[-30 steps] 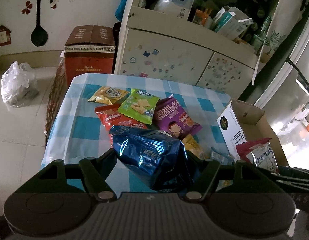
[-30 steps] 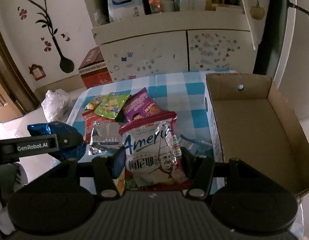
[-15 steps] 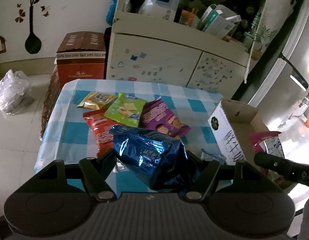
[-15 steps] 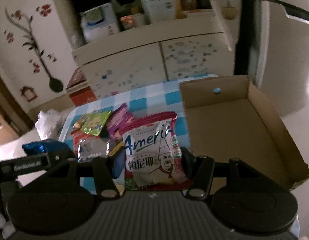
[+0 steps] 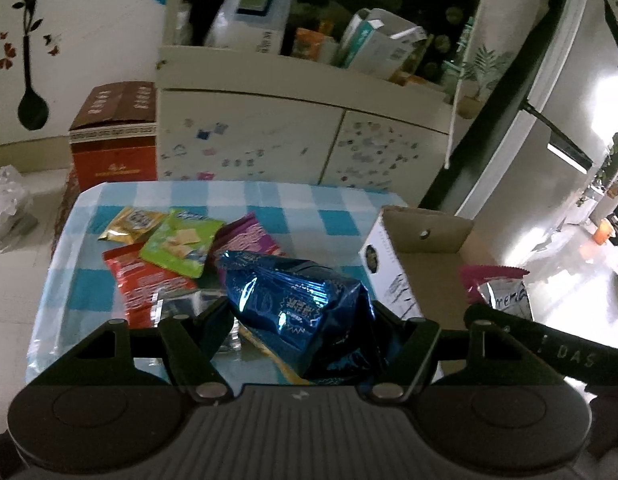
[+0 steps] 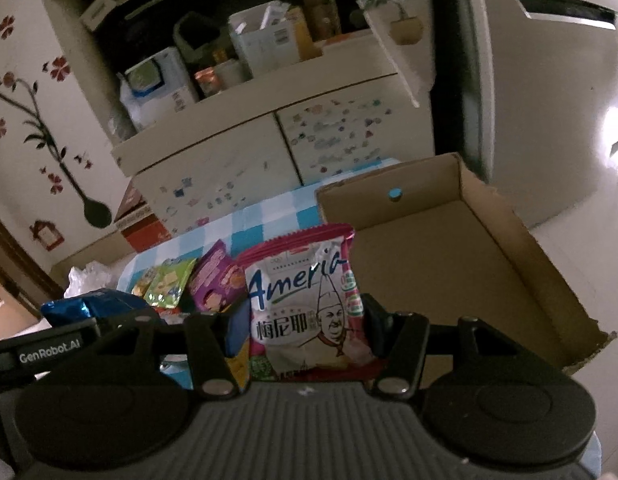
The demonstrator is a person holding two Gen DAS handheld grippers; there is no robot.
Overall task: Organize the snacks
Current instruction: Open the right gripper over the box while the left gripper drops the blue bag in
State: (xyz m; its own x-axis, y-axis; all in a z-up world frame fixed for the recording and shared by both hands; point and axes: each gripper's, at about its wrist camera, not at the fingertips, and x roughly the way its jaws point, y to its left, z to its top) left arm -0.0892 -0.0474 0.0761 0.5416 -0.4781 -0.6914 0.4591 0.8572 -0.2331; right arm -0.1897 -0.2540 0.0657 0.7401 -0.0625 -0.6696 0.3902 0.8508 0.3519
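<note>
Both grippers moved rightward, apparently over the cardboard box (image 6: 449, 264), each clamping its snack bag.

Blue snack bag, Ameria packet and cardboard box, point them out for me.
blue snack bag (image 5: 297, 308), left wrist view, middle of its shiny front.
Ameria packet (image 6: 305, 304), right wrist view, printed front below the name.
cardboard box (image 6: 437, 264), right wrist view, bare inside floor.
</note>
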